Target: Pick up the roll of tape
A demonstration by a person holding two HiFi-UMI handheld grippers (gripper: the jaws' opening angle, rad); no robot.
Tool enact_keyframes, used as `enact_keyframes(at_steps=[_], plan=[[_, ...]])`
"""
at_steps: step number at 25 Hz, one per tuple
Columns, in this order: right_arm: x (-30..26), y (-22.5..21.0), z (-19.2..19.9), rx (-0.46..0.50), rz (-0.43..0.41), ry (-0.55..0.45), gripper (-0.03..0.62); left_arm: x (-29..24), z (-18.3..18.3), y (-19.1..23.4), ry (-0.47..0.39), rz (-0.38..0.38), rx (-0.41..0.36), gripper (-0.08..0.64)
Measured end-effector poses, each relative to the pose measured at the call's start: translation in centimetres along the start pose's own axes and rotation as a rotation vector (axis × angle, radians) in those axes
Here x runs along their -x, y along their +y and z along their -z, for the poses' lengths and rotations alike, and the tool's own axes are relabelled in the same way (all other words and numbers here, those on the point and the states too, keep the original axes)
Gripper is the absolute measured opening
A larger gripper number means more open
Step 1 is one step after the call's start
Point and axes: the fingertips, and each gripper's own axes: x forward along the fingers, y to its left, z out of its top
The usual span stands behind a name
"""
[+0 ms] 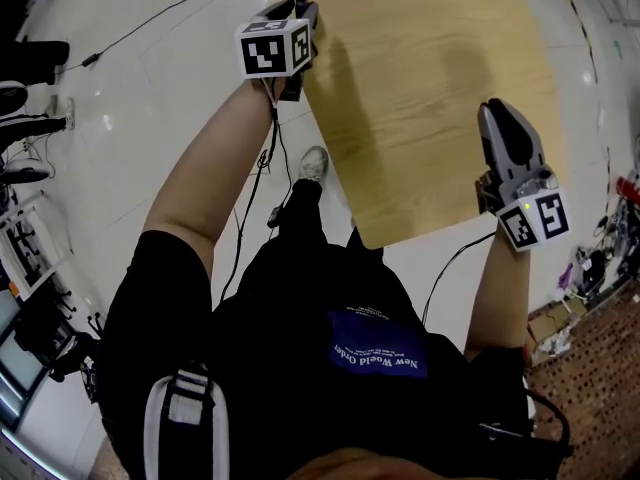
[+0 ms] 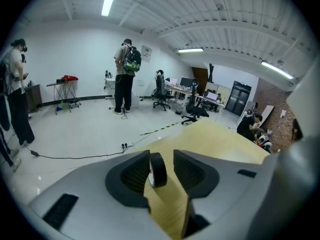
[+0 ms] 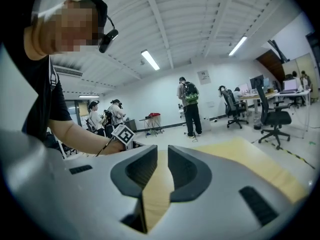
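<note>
Two wide-open left gripper (image 2: 162, 157) jaws flank the upright tape roll (image 2: 159, 171), unclamped; right gripper (image 3: 162, 152) barely parted, empty; one nudge could send that roll off the table (image 2: 225, 143)

A narrow black roll of tape (image 2: 158, 169), with a pale inner core bearing a bit of red print, stands upright on its edge on the light wooden counter (image 2: 220, 141). It sits between the spread jaws of the left tool (image 2: 161, 165), close by the left-hand pad, with a clear gap to the other.
</note>
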Motion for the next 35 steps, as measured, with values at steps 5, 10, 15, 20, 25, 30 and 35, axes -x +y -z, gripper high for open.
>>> enact_keyframes(at_steps=[5,10,15,20,25,30,35], plan=[[-1.4,0.4,0.7,-0.012,-0.024,0.013,0.038,-0.9,0.5,1.2,0.028,-0.060,0.004,0.130],[-0.9,0.8,1.3,-0.022,-0.035,0.017,0.038,-1.4,1.6,0.9,0.053,-0.066,-0.032,0.130],[-1.1,1.0,2.3,-0.034,-0.030,0.027,0.038,-2.0,2.5,1.7,0.081,-0.060,-0.019,0.129],[-0.7,0.9,2.6,-0.044,-0.027,0.023,0.038,-2.3,2.3,1.2,0.071,-0.045,-0.031,0.058],[0.3,1.3,1.7,-0.036,-0.010,0.003,0.038,-0.2,1.0,-0.9,0.037,0.016,-0.068,0.057],[1.4,1.8,-0.5,-0.015,0.027,-0.024,0.038,3.3,-0.4,-5.5,0.018,0.147,-0.106,0.057],[5.2,3.0,-4.1,-0.002,0.072,-0.076,0.038,9.2,-2.9,-11.8,-0.032,0.290,-0.110,0.057]])
